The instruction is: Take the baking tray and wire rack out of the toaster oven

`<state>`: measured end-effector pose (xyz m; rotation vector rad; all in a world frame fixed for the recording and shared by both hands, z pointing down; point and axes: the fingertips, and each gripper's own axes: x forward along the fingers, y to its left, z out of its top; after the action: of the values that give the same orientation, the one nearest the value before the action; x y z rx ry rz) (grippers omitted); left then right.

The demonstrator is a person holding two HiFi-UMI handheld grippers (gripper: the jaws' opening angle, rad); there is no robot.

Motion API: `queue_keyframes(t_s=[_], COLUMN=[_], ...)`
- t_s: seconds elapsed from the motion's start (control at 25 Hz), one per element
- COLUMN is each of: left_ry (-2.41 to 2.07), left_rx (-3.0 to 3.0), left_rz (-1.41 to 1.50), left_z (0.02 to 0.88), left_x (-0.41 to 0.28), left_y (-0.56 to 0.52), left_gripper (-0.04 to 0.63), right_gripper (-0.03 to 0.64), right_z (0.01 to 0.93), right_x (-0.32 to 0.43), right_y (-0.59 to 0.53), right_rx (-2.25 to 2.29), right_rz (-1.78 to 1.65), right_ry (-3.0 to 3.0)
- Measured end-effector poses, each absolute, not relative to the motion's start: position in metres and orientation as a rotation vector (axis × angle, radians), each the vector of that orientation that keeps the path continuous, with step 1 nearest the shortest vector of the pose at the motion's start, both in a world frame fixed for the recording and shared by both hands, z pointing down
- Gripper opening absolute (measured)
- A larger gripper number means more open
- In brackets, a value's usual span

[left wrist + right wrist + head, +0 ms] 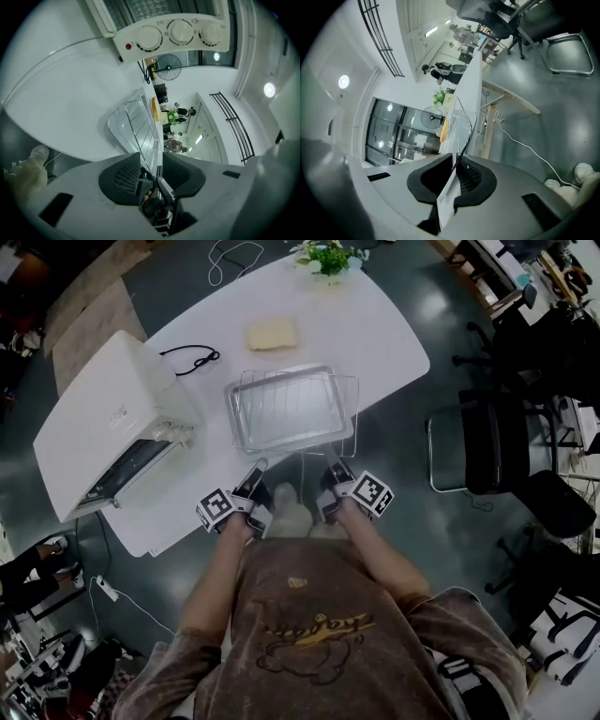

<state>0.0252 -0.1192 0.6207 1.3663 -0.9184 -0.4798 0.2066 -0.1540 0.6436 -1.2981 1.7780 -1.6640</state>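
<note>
Table (375,324): white, plain.
Oven (112,418): white.
Tray (281,413): silver, shiny.
Rack (356,409): silver wire, grid patt.
Block (272,334): pale yellow.
Plant (328,257): green.
Cable (192,360): blk.
Left gripper (257,470), right gripper (334,467): dark; cubes marked w/ blk-wht squares.
Floor (441,549): dark grey.
Shirt (319,615): brown, mottled, gold print.

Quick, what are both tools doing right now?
Left tool: open, edge of the baking tray between its jaws.
Right tool: closed on the baking tray's edge.
</note>
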Motion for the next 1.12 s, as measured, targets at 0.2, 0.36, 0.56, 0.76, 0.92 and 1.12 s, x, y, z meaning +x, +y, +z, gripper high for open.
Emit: queue_keyframes(t_s=[0.2, 0.36, 0.56, 0.76, 0.92, 1.12], left_ry=[-0.947, -0.962, -0.97, -0.939, -0.92, -0.912], left_rx=[1.357, 1.364, 1.399, 1.599, 1.765, 2.054], left_rz=[-0.515, -0.536, -0.539, -0.506, -0.483, -0.374], left_z=[0.614, 0.61, 0.599, 0.551, 0.501, 0.438], left_x=[0.019, 0.016, 0.016, 0.026, 0.033, 0.05], left_y=[-0.115, -0.116, -0.117, -0.132, -0.145, -0.155], left_gripper=[0.126, 0.126, 0.126, 0.133, 0.137, 0.138], right_gripper=[0.027, 0.1, 0.138, 0.143, 0.143, 0.143], right_z=[0.66, 0.664, 0.66, 0.612, 0.545, 0.465], right_x=[0.208, 0.206, 0.197, 0.198, 0.198, 0.188], right_y=[-0.153, -0.154, -0.137, -0.119, -0.125, -0.137], right_rx=[-1.341, -1.31, -1.242, -1.162, -1.091, -1.044], right_rz=[-1.72, -1.732, -1.784, -1.72, -1.533, -1.178], right_ry=[1.807, 1.839, 1.934, 2.044, 2.22, 2.545])
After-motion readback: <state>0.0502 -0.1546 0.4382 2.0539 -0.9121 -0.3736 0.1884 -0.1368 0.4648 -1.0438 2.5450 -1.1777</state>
